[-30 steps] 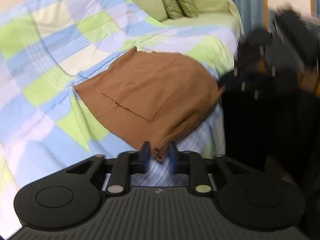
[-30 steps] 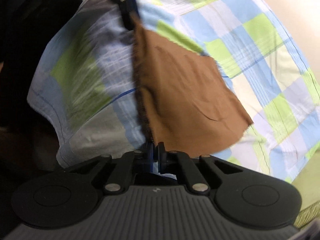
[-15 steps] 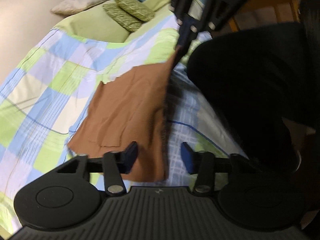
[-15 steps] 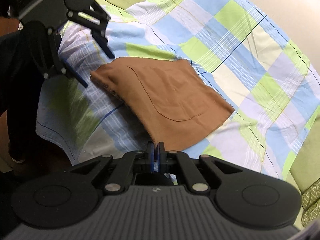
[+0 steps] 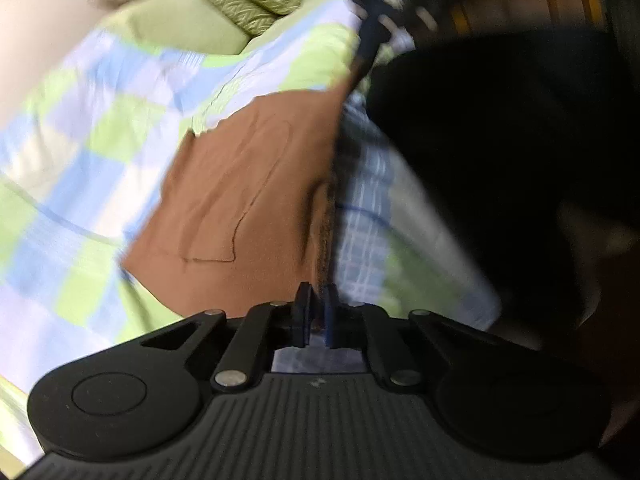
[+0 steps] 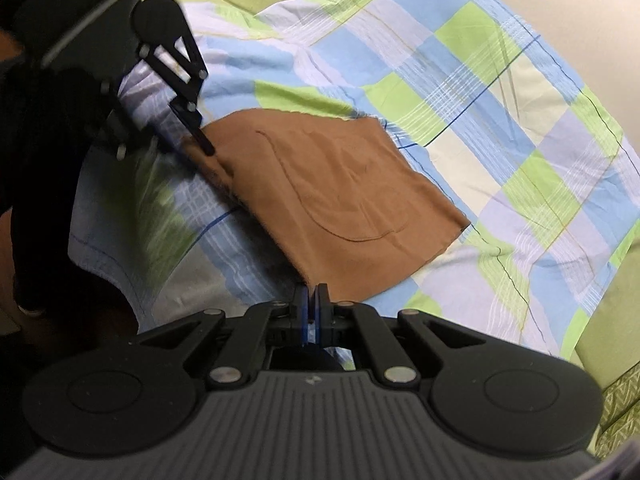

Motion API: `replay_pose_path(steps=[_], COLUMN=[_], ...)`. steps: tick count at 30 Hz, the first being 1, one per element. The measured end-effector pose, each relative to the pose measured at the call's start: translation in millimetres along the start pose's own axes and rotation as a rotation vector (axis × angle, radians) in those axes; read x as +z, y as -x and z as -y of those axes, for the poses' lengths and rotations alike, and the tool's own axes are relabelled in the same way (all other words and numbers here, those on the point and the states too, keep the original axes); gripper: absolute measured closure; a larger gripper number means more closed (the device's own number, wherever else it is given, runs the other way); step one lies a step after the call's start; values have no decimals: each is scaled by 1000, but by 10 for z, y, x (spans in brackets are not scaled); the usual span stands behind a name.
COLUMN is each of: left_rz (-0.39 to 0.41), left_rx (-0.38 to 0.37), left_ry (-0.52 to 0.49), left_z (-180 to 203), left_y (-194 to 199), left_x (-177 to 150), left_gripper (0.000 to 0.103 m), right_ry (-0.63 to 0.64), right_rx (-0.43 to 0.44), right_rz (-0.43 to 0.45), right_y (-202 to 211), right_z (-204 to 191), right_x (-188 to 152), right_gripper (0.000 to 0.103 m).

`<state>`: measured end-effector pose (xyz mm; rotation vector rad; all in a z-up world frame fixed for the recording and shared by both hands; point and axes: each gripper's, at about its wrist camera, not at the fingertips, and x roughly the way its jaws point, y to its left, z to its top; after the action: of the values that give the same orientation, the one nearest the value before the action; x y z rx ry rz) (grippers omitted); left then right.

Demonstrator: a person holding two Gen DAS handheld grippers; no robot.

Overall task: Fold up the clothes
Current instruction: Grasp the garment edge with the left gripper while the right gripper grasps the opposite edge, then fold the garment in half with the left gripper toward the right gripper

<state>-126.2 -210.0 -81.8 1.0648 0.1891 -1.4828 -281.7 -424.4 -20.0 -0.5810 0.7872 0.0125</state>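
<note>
A brown garment (image 5: 248, 196) (image 6: 332, 196) lies folded flat on a checked blue, green and white bedsheet (image 5: 100, 128) (image 6: 500, 128). My left gripper (image 5: 316, 300) is shut on the garment's near corner along its folded edge. It also shows in the right wrist view (image 6: 204, 146), pinching the far corner of the same edge. My right gripper (image 6: 312, 300) is shut on the garment's other corner, and shows blurred in the left wrist view (image 5: 360, 64).
Green patterned pillows (image 5: 256, 0) and a green cover (image 6: 608, 304) lie at the bed's far end. The person's dark clothing (image 5: 500, 152) (image 6: 44, 128) fills the space beside the bed edge. A wooden piece of furniture (image 5: 532, 0) stands behind.
My left gripper was open half a second ago and has shut on the garment's corner. The right gripper stays shut on its corner. The garment lies flatter on the sheet.
</note>
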Motion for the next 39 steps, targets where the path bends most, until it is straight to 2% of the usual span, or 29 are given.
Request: replay_pose_path(steps=[4, 9, 14, 20, 25, 30, 34, 37, 39], left_rz=[13, 56, 59, 30, -8, -31, -11, 17, 29], left_rx=[-31, -36, -15, 1, -17, -19, -26, -42, -52], left_ry=[1, 31, 76, 96, 211, 312, 364, 386, 387], left_z=[-303, -700, -1071, -1371, -1637, -1760, -1800, -1812, -1806], left_y=[175, 273, 102, -226, -629, -827, -831, -816, -834], left_x=[102, 204, 262, 325, 227, 93, -16, -59, -45], left_gripper=[102, 102, 102, 102, 102, 97, 93, 92, 88], right_ry=[28, 18, -5, -38, -106, -164, -276, -374, -414], right_rx=[6, -34, -34, -5, 43, 66, 69, 99, 115], right_rz=[-1, 44, 73, 71, 40, 22, 42, 64, 75], right_y=[43, 136, 39, -334, -736, -1046, -1085, -1048, -1032], right_z=[4, 292, 576, 938, 1172, 1223, 1342, 1435, 1465], right_x=[25, 170, 275, 345, 345, 270, 165, 25, -58], right_gripper=[103, 103, 103, 103, 103, 102, 96, 90, 88])
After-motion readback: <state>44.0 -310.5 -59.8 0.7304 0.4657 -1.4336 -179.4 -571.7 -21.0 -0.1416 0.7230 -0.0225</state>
